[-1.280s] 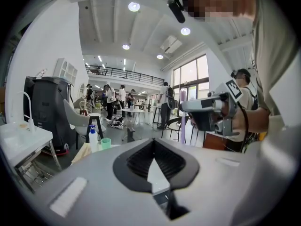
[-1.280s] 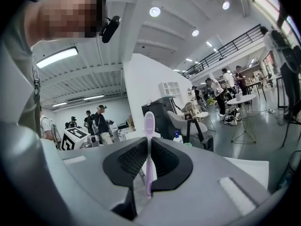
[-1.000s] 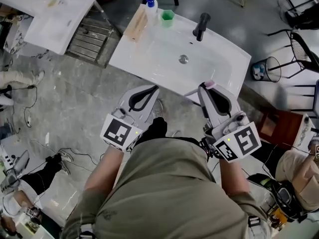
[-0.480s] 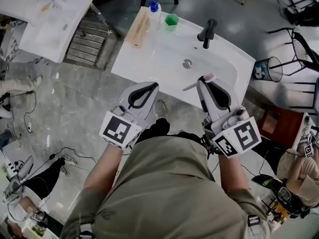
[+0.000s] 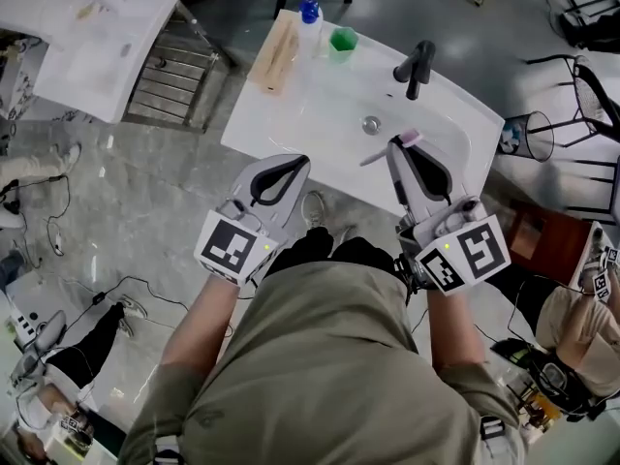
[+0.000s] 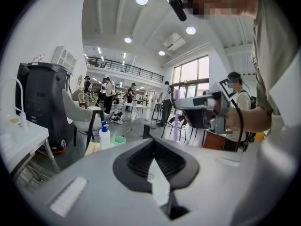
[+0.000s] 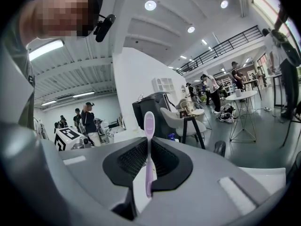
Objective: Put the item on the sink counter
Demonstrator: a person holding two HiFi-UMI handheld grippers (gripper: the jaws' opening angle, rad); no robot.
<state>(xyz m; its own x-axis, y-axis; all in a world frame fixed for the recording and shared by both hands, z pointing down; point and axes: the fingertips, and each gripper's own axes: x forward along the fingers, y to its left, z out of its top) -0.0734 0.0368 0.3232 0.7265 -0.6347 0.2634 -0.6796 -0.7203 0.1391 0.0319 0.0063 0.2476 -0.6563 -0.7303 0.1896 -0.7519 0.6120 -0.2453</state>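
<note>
Brings the right gripper [image 5: 405, 148], pinching a pink toothbrush [image 5: 374, 157], over the near edge of the white sink counter [image 5: 291, 105], after hanging short of it a second earlier. Holds the left gripper [image 5: 289, 166] pressed together on nothing, just short of that edge. Leaves, by appearances, only lowering and letting go on the flat rim.
</note>
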